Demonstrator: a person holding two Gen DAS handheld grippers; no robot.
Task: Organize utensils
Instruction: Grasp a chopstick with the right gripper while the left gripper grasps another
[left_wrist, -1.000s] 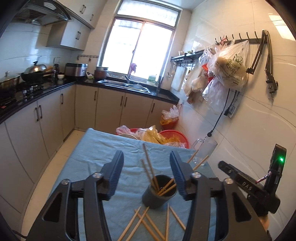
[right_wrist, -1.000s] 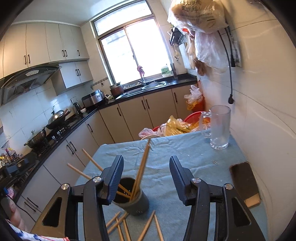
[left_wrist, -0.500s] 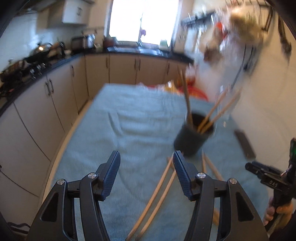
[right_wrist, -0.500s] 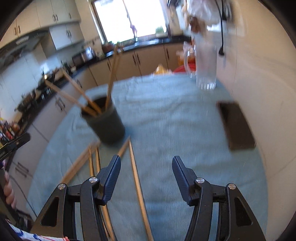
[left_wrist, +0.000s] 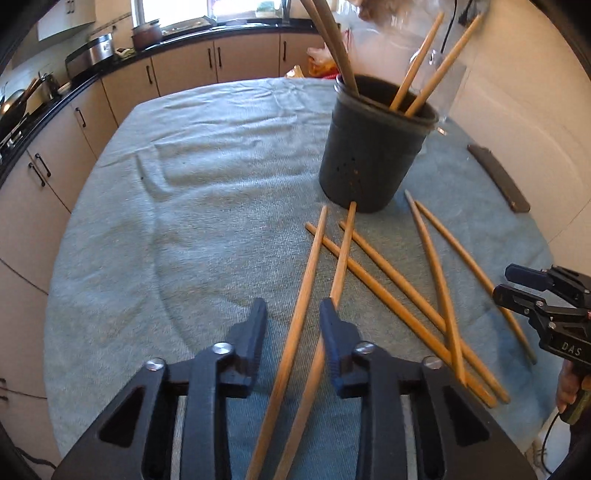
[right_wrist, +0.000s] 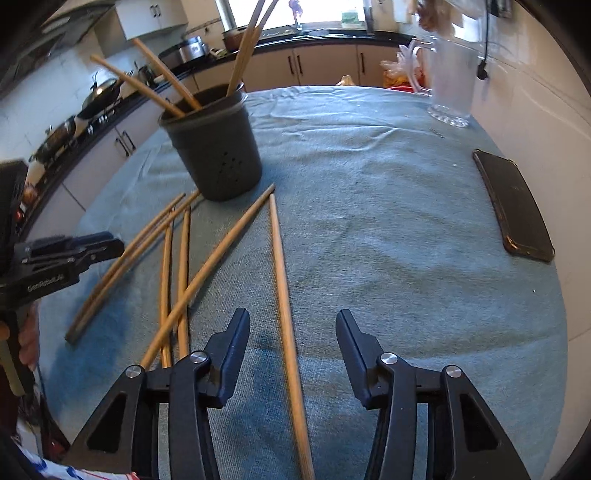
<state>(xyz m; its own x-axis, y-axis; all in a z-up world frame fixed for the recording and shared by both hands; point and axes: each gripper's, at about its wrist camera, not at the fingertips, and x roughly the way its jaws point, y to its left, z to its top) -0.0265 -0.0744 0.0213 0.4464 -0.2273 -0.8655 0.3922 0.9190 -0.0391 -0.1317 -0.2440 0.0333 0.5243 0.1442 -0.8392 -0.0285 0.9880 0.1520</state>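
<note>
A dark grey utensil holder (left_wrist: 373, 147) stands on the blue-green cloth and holds several wooden chopsticks; it also shows in the right wrist view (right_wrist: 218, 147). Several loose chopsticks (left_wrist: 388, 269) lie on the cloth in front of it. My left gripper (left_wrist: 293, 314) is open low over the cloth, with one chopstick (left_wrist: 295, 332) lying between its fingers and a second (left_wrist: 341, 258) running under the right finger. My right gripper (right_wrist: 291, 325) is open, with a single chopstick (right_wrist: 284, 280) lying between its fingers. Each gripper shows in the other's view (left_wrist: 539, 295) (right_wrist: 70, 251).
A black phone (right_wrist: 513, 206) lies on the cloth at the right. A clear glass pitcher (right_wrist: 450, 85) stands at the far right corner. Kitchen cabinets and a counter run along the left and back. A tiled wall is close on the right.
Both grippers have dropped from above the holder to just over the cloth, now straddling loose chopsticks. The left jaws have narrowed. The chopsticks have not moved.
</note>
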